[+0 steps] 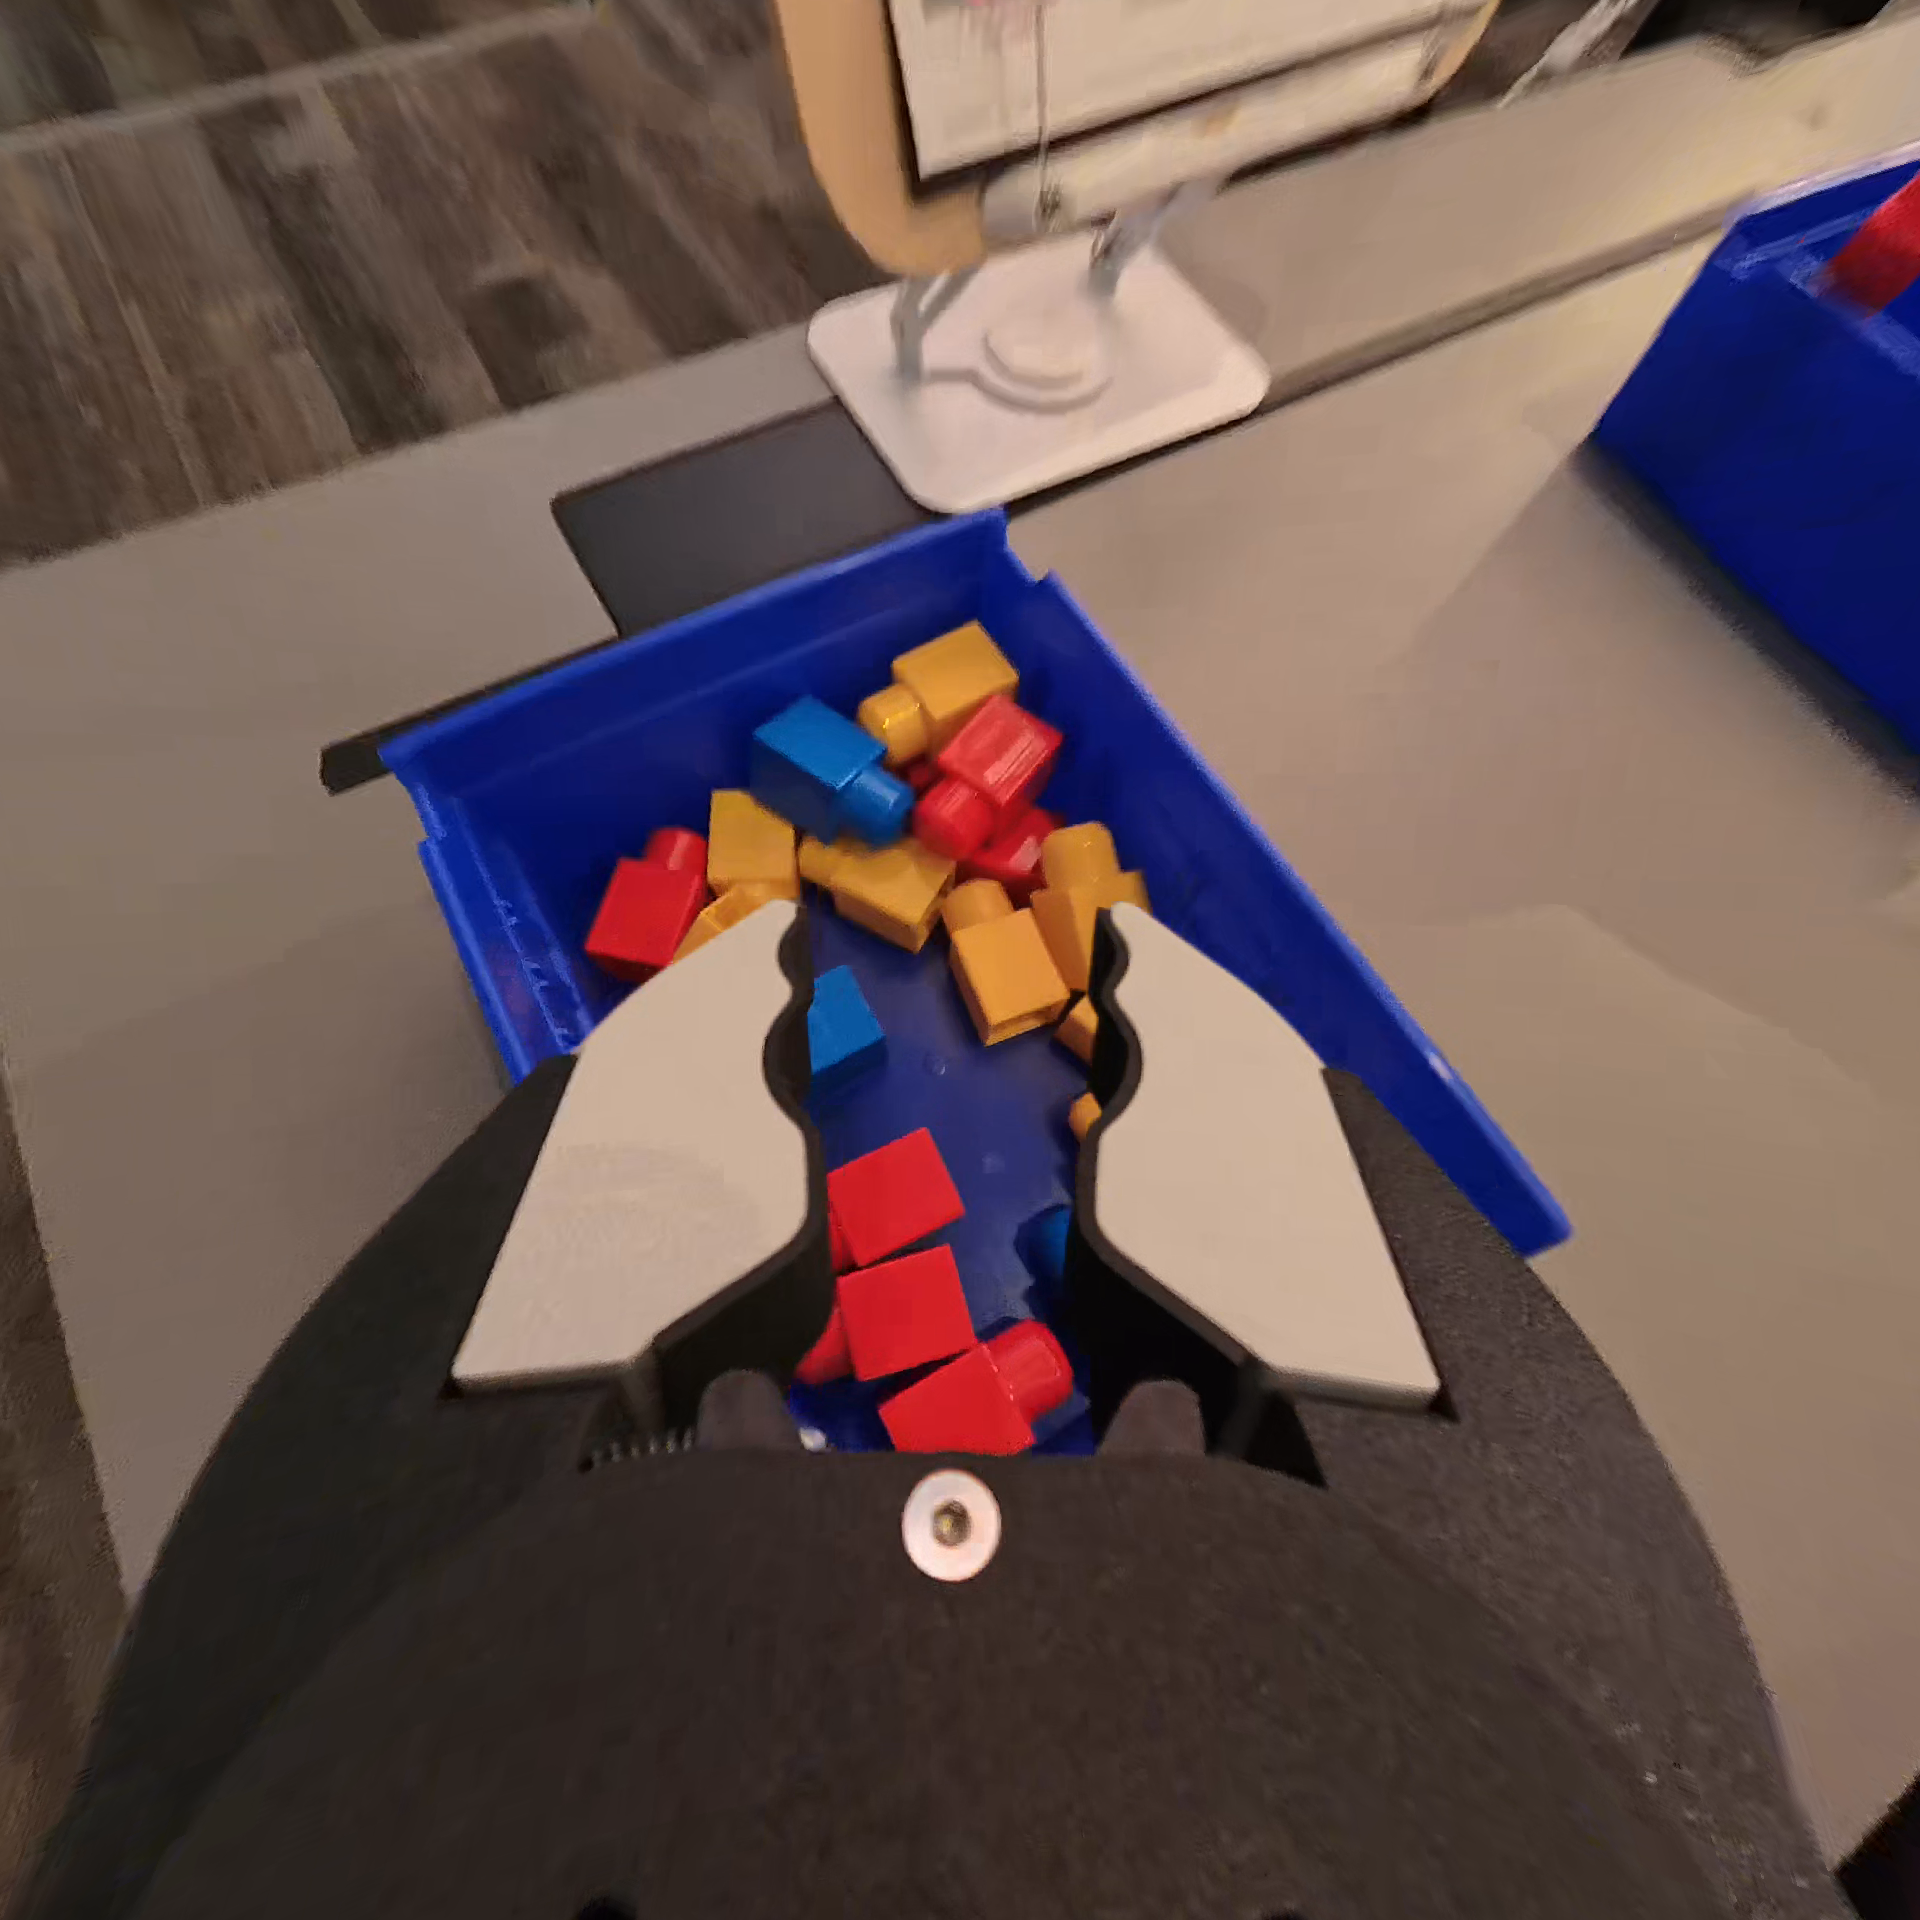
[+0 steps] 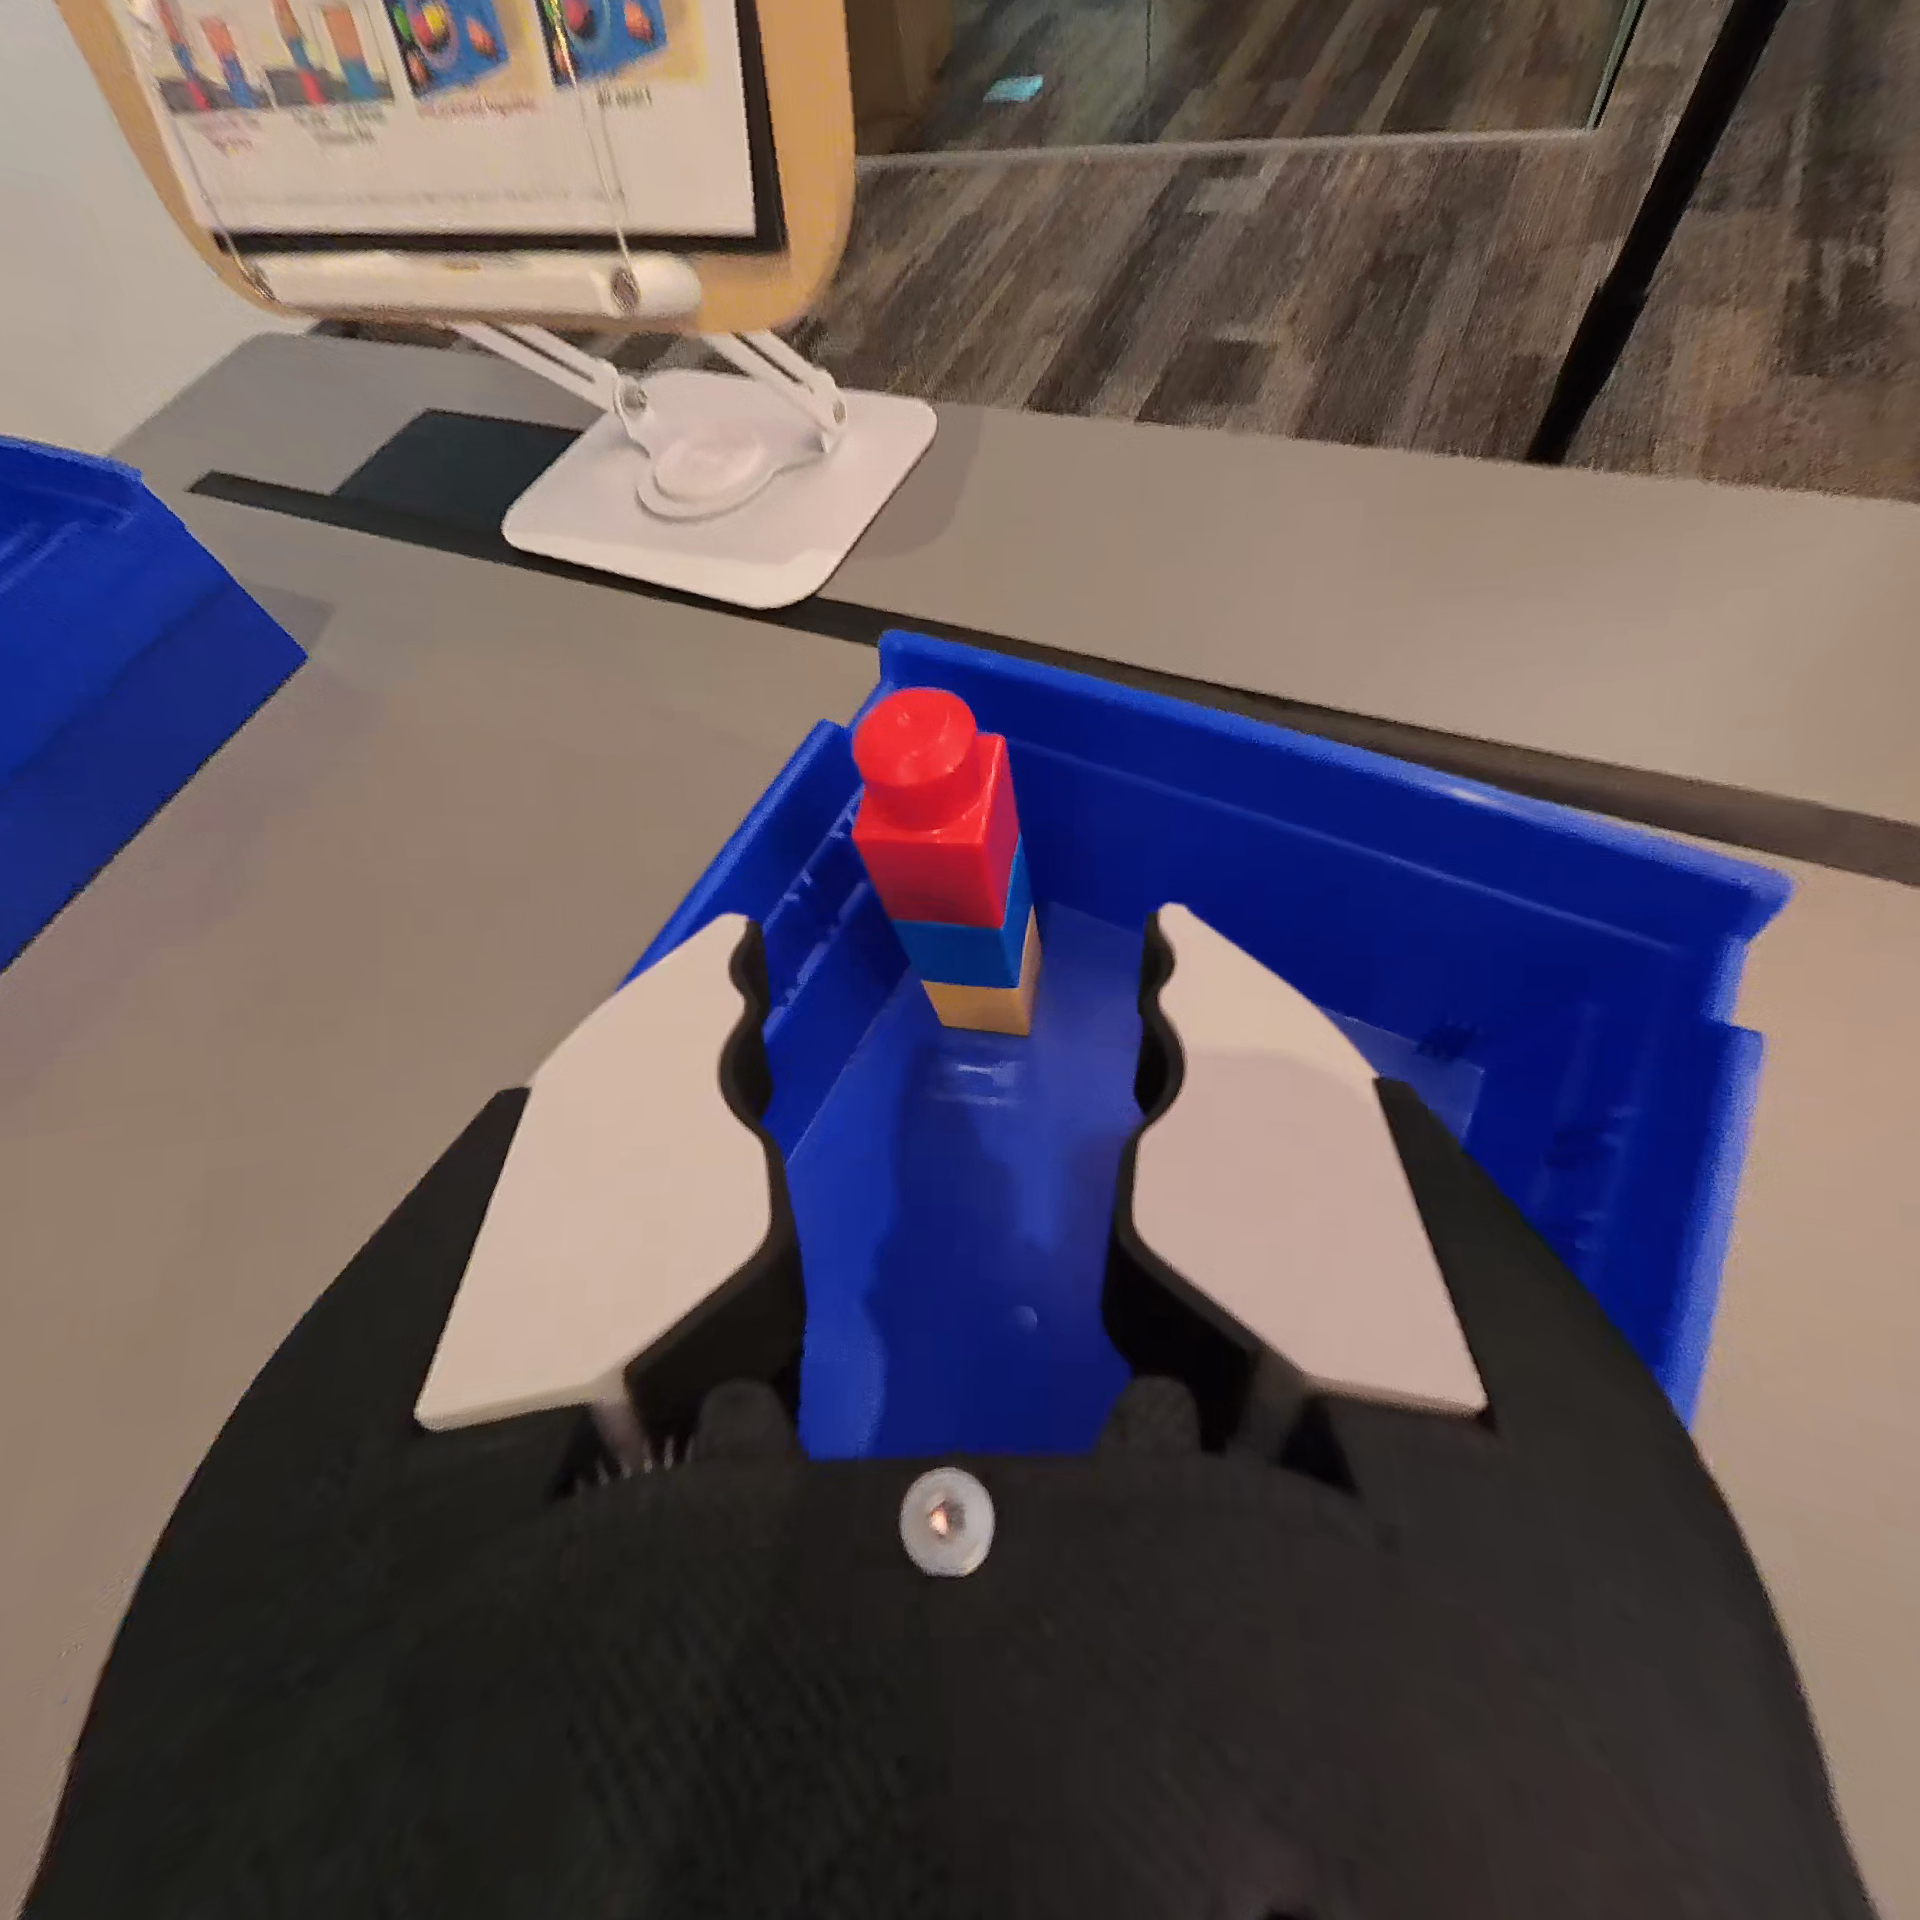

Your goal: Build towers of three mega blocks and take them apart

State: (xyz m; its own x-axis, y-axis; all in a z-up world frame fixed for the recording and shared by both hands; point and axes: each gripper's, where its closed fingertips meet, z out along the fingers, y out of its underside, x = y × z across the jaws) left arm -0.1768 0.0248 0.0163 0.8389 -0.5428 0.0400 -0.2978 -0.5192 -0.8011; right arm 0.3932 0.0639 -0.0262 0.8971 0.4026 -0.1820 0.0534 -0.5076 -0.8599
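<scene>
Mega blocks are sitting in two places as I am looking through the wrist cameras: a loose heap (image 1: 914, 831) in the blue bin (image 1: 623, 727) under my left gripper (image 1: 948, 935), and a finished three-block tower (image 2: 951, 873) in the second blue bin (image 2: 1455, 831) ahead of my right gripper (image 2: 951, 935). That tower is standing upright, red over blue over yellow, with its long axis vertical, close to the bin's left wall and far corner. It is lying just beyond my right fingertips, a little left of the midline, and neither pad is touching it; the jaws are standing wide apart and holding nothing. My left gripper is also gaping over the heap with nothing clamped; a small blue block (image 1: 844, 1023) is lying just beside its left finger (image 1: 686, 997), below it on the bin floor. I am judging the right gripper to be the nearer one for any move on the tower, coming straight forward and squeezing across its sides.
</scene>
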